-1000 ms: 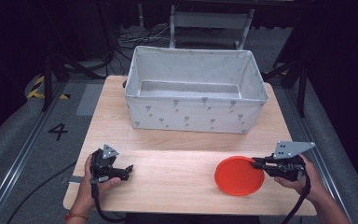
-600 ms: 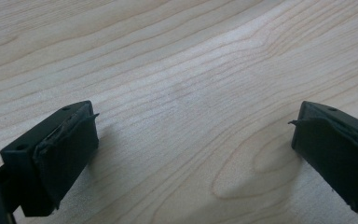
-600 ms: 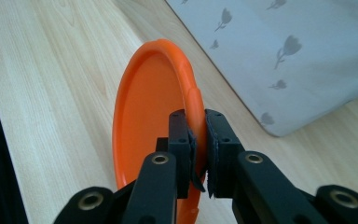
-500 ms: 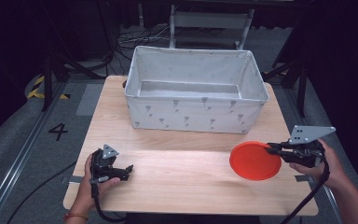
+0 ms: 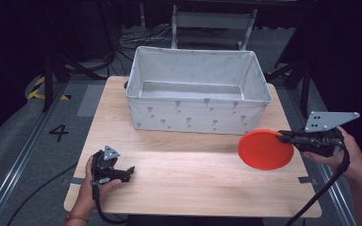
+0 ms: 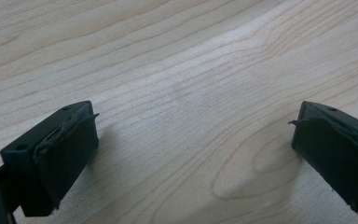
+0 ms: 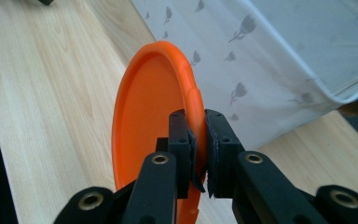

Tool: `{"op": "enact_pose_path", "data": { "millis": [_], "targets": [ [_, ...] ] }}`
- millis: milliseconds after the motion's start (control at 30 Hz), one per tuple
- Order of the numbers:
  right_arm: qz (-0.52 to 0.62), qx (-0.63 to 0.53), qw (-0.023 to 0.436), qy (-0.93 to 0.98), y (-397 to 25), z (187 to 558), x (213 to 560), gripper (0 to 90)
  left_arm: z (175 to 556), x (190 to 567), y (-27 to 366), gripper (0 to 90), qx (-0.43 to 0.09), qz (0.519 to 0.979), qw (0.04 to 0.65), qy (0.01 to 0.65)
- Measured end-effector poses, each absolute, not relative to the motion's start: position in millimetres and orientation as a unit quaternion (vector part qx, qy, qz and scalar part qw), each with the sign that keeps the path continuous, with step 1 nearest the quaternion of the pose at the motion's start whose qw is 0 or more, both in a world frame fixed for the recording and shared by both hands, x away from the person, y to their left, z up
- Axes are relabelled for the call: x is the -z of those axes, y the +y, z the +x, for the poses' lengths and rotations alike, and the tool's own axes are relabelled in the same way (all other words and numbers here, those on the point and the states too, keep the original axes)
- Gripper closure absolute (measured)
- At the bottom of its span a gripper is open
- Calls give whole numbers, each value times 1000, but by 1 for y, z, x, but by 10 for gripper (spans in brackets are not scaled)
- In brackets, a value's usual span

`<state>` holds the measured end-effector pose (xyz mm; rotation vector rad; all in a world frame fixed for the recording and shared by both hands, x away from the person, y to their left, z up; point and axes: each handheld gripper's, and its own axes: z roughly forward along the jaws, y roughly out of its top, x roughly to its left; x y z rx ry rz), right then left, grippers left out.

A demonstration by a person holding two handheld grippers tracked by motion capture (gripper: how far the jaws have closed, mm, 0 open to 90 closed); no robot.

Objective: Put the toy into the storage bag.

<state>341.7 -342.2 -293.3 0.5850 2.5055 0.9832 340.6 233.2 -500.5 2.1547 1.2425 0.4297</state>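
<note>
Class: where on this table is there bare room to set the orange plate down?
Bare wood runs along the table front, between the left claw and the orange plate held in the right claw. The white fabric bin crowds the back.

We see a wooden table (image 5: 193,188) with a pale, clearly grained top. On its far half stands a white fabric bin (image 5: 198,115) printed with small grey flowers, its open top facing up. On the grey floor (image 5: 23,141) to the left we read a black number 4 (image 5: 59,132), with yellow-and-black tape (image 5: 37,89) farther back.
</note>
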Motion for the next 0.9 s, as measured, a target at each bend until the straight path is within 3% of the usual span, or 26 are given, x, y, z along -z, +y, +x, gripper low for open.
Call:
{"op": "enact_pose_path", "data": {
  "millis": [900],
  "targets": [
    [189, -360, 233, 884, -327, 374, 212, 824, 340, 500, 233, 7, -163, 813, 304, 470]
  ]
}}
